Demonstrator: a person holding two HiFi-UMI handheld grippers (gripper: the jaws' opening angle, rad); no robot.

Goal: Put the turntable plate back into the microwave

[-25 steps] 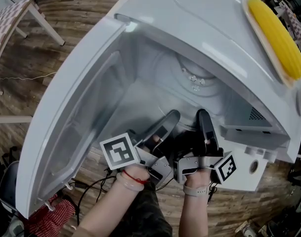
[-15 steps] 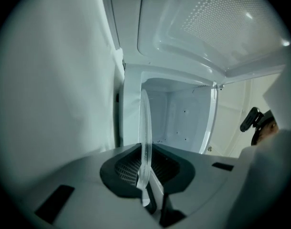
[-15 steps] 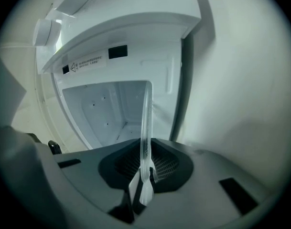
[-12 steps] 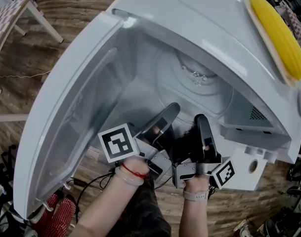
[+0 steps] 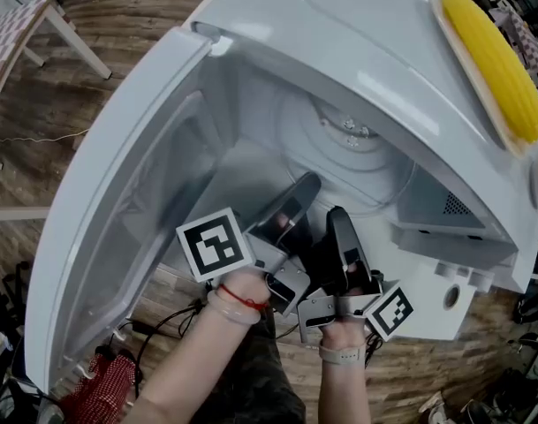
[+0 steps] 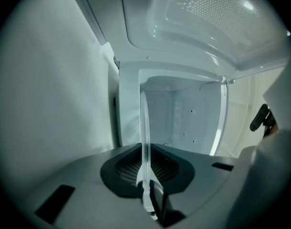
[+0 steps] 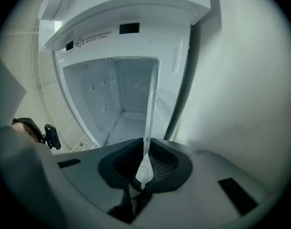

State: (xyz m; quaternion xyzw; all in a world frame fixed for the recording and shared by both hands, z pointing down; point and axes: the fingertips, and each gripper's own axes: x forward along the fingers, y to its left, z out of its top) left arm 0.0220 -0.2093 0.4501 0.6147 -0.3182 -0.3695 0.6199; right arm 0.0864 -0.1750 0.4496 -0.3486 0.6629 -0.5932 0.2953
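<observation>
step: seating the plate (image 5: 341,161); it is partly inside the microwave (image 5: 366,51) and not yet let go
plate: clear glass, held by its near rim; the rest reaches into the cavity (image 6: 183,120); I can't tell if it rests on the floor or hub
left gripper (image 5: 291,212): clamped on the plate rim; its own view shows the rim edge-on between the jaws (image 6: 144,147)
right gripper (image 5: 337,241): also pinched shut on the rim, glass edge between the jaws (image 7: 148,128)
pose: both hands low at the cavity mouth, side by side and near touching; grippers point up and into the opening, left one angled right, wrists at the bottom of the head view
door (image 5: 118,210): swung fully open at the left
next: judged, push the plate further in, centre it over the hub, lower it flat, then release both jaws
risk: judged, glass could slip or land off-centre if one side is released first
other: corn (image 5: 498,60) lies on the microwave top, well apart from the work
</observation>
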